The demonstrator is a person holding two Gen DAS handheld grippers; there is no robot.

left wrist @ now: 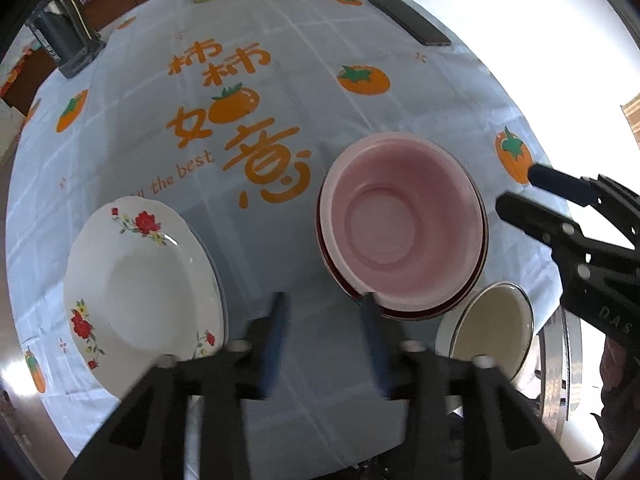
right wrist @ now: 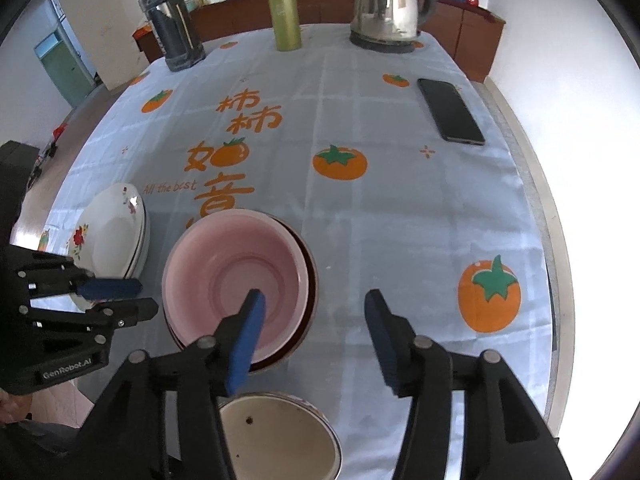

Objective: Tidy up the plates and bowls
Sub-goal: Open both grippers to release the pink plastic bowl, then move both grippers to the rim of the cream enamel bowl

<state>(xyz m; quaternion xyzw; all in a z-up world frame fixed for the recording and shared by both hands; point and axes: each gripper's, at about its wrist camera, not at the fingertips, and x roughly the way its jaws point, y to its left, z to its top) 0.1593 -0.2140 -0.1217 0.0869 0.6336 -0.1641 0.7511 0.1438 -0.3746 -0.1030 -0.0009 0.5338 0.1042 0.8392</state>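
Note:
A pink bowl (left wrist: 404,232) (right wrist: 236,276) sits nested in a dark red-rimmed dish on the tablecloth. Left of it stands a stack of white flowered plates (left wrist: 144,276) (right wrist: 116,236). A cream bowl (left wrist: 492,328) (right wrist: 276,436) is at the near edge. My left gripper (left wrist: 324,298) (right wrist: 146,296) is open over bare cloth between the plates and the pink bowl, its right fingertip close to the bowl's rim. My right gripper (right wrist: 314,298) (left wrist: 520,186) is open on the pink bowl's right side. One finger overlaps the bowl in its own view, and the pads press on nothing.
At the table's far end stand a steel kettle (right wrist: 390,4), a green bottle (right wrist: 284,16) and a dark jar (right wrist: 170,20). A black phone (right wrist: 450,110) (left wrist: 408,20) lies at the back right. The table's edge (right wrist: 536,200) runs along the right.

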